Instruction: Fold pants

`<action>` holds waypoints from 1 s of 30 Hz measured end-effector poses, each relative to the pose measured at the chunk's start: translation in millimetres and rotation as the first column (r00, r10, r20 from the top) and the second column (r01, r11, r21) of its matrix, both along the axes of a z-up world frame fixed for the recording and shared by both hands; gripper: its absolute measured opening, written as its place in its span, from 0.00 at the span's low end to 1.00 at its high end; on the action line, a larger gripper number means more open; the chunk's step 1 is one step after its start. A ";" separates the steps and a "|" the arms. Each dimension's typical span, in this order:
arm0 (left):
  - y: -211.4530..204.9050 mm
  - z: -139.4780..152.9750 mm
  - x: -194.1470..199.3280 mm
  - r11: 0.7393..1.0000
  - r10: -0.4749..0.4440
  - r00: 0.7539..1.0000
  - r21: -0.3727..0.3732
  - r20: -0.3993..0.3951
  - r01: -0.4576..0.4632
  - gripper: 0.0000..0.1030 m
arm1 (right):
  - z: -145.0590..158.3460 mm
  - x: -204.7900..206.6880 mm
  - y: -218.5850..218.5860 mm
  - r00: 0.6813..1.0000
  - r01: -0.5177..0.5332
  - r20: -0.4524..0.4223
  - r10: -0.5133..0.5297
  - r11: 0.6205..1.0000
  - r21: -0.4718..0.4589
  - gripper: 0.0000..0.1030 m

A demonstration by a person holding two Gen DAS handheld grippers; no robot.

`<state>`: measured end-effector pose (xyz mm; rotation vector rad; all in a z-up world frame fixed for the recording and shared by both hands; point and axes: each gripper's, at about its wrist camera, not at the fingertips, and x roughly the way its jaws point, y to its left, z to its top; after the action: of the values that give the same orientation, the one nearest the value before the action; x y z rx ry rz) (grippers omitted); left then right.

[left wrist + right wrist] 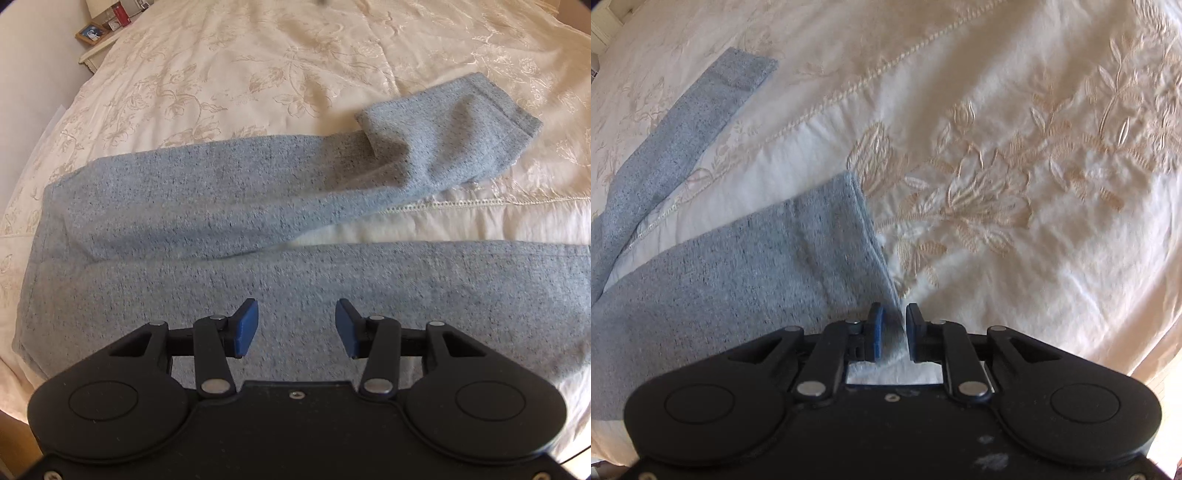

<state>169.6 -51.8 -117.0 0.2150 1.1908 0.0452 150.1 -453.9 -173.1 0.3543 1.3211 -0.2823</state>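
Left claw (295,328) open above grey pants (229,206) spread on embroidered bedspread (258,66), one leg folded back beyond it, right claw (894,330) narrowed around the near leg's hem corner (892,317), firm pinch uncertain

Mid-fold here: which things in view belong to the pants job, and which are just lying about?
Part of the job:
- grey pants, legs spread apart on the bed
- near leg's cuff, a corner between the right gripper pads
- left gripper, open over the fabric

Just lying about:
- embroidered bedspread
- picture frame beside the bed
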 end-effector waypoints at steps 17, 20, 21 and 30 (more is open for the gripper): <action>36.7 -78.1 39.5 0.994 -0.098 0.983 -0.065 -0.155 0.089 0.58 | 16.1 265.0 154.4 0.986 -0.131 0.118 0.119 0.986 0.107 0.28; 55.3 -61.8 37.4 0.993 -0.066 0.988 -0.103 -0.140 0.052 0.57 | 1.3 311.6 177.1 0.992 -0.091 0.095 0.082 0.991 0.101 0.28; 60.8 -56.2 36.0 0.993 -0.060 0.990 -0.107 -0.127 0.047 0.57 | -4.2 325.4 183.8 0.994 -0.079 0.083 0.072 0.993 0.091 0.29; 118.1 -20.1 35.4 0.998 0.011 0.999 -0.061 -0.043 -0.014 0.57 | -66.9 391.3 220.2 0.990 -0.028 -0.137 0.013 0.993 -0.111 0.29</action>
<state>205.0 66.3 -137.1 0.1557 1.2344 0.0151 541.5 -233.7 -240.0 0.2287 1.4357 -0.3679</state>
